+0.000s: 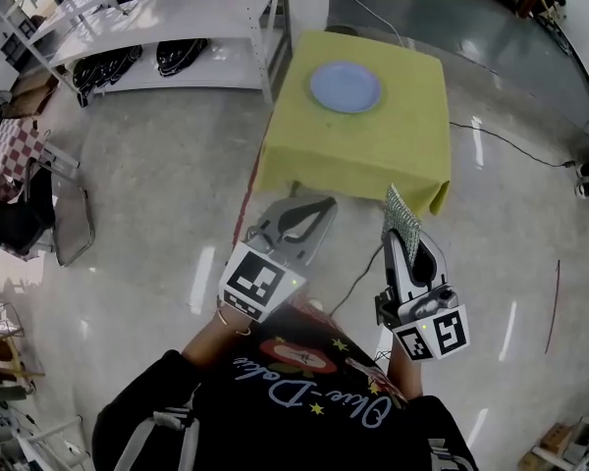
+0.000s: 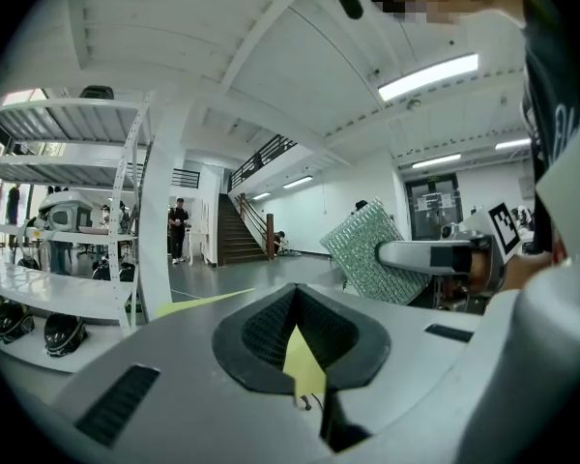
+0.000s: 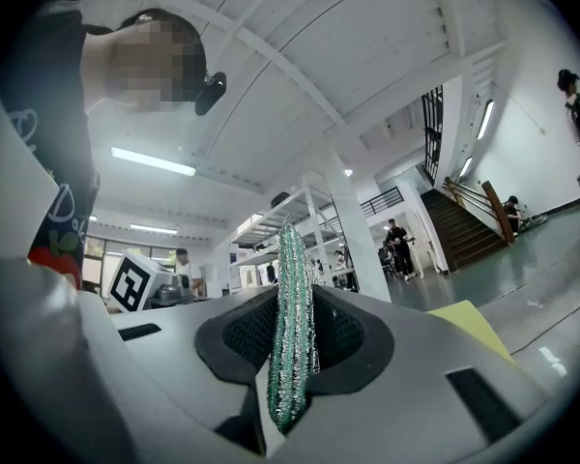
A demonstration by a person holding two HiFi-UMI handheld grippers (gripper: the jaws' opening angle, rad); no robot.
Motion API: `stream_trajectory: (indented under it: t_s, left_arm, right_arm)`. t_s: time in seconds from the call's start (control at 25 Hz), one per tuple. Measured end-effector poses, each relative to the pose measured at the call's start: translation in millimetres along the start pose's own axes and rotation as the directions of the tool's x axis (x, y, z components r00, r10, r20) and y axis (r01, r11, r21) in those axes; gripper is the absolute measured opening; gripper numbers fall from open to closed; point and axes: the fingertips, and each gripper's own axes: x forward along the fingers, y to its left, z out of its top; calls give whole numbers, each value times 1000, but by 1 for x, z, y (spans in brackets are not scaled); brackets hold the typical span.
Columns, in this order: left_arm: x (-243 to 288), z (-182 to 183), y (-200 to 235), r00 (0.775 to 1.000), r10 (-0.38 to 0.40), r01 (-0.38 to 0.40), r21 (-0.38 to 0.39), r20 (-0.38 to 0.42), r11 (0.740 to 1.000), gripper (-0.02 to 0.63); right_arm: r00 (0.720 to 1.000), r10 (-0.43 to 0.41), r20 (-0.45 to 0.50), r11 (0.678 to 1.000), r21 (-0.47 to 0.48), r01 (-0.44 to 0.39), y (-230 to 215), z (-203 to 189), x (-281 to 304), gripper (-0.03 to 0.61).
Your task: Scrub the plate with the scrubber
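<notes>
In the head view a round pale blue plate (image 1: 346, 87) lies on a square table under a yellow cloth (image 1: 373, 150), well ahead of both grippers. My right gripper (image 1: 402, 226) is held over the floor short of the table's near edge, shut on a green glittery scrubber (image 1: 401, 214) that stands on edge between its jaws. The right gripper view shows that scrubber (image 3: 292, 336) clamped upright. My left gripper (image 1: 296, 224) hovers to its left, shut with nothing in it. In the left gripper view the scrubber (image 2: 372, 254) shows off to the right.
White metal shelving (image 1: 177, 27) with dark rounded objects stands at the far left of the table. A chair (image 1: 64, 214) is at the left and a black cable (image 1: 510, 145) runs over the shiny floor. People stand by a staircase (image 2: 234, 240) far off.
</notes>
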Motion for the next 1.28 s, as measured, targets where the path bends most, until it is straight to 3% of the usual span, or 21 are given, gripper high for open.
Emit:
stream_trajectory:
  t_s: [0.4, 0.92, 1.28]
  left_arm:
    - [70, 18, 43, 996, -76, 76, -2, 42, 997, -5]
    - [119, 11, 161, 998, -60, 61, -37, 25, 997, -5]
    - [124, 5, 254, 999, -31, 32, -66, 26, 997, -5]
  right_arm:
    - [998, -64, 17, 997, -48, 65, -51, 14, 47, 60]
    - [998, -60, -15, 998, -21, 60, -91, -6, 172, 61]
    - [999, -17, -31, 1000, -9, 17, -92, -25, 264, 61]
